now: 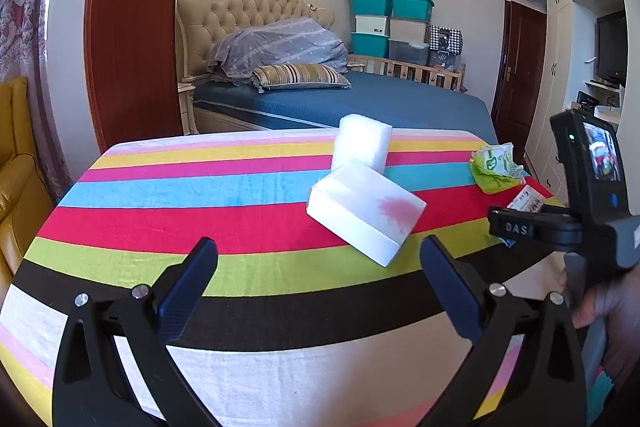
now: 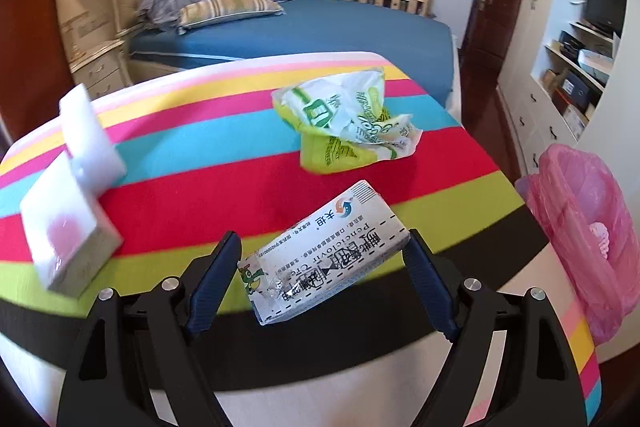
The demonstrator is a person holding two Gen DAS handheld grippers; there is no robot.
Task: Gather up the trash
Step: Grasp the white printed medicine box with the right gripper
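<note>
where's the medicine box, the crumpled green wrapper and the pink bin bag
medicine box point(image 2: 320, 255), right wrist view, middle of its printed top face
crumpled green wrapper point(image 2: 344, 123), right wrist view, centre of the crumple
pink bin bag point(image 2: 584, 227), right wrist view, outer side of the bag

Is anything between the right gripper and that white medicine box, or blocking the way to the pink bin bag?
Nothing visible. The medicine box already lies between the open right gripper fingers, and the striped cloth toward the pink bin bag at right shows no obstacle.
</note>
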